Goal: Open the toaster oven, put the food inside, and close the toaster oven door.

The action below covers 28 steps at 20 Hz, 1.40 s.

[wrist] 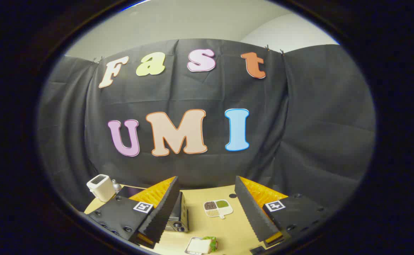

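Black cloth backdrop fills most of the view, pale wall above it; a tan tabletop sits low in the scene, seen from above

gripper hangs high over the table with its jaws wide apart, nothing between them. Both fingers are black with ribbed inner faces and orange backs, each carrying a small square marker tag on its black mount

toaster oven: dark box with a row of knobs, standing on the table just right of the left finger, which covers part of it. Door state: can't tell from this angle, front face mostly hidden

food: a sandwich, white bread with green leaf sticking out on its right side, lying on a small white plate at the near edge of the table, between the two fingers and below them. It's just near-right of the oven, not touching it

Other items:
- sectioned dish, white, three compartments holding dark, green and pale fillings, mid-table between the fingers, farther back than the sandwich
- small black round spot on the table beyond the dish, next to the right finger; what it is, can't tell
- white toaster with a slotted top at the far left corner of the table, beyond the left finger
- small grey object just right of the white toaster, too small to identify
- dark flat panel next to it, partly behind the left finger
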Motion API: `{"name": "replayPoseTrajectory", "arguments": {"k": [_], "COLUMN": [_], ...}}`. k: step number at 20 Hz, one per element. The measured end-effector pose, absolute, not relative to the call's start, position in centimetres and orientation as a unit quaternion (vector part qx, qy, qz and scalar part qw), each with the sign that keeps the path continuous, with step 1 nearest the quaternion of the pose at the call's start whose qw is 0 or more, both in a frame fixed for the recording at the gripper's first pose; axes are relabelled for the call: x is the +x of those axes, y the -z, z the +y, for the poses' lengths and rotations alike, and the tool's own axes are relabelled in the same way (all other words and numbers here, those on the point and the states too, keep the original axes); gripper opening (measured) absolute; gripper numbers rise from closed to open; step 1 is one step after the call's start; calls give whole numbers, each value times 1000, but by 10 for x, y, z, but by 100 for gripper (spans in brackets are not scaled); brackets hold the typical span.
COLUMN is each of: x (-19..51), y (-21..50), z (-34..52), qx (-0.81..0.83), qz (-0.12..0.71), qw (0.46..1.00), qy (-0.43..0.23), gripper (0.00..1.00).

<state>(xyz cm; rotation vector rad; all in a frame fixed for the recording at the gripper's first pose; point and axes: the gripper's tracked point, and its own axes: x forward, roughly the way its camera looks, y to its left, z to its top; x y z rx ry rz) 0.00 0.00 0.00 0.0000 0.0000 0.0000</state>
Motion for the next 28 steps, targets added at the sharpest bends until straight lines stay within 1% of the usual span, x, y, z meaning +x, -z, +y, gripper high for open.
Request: {"name": "replayPoseTrajectory", "arguments": {"k": [11, 14, 18, 23, 26, 28], "x": [-3, 0, 11, 26, 35, 34], "y": [24, 40, 57, 112, 161, 193], "z": [38, 52, 72, 127, 166, 195], "qx": [11, 14, 22, 66, 86, 70], "qz": [1, 10, 1, -17, -9, 0], "qw": [999, 999, 1000, 998, 996, 997], "qy": [34, 28, 15, -13, -26, -41], "gripper": [97, 97, 97, 97, 97, 97]}}
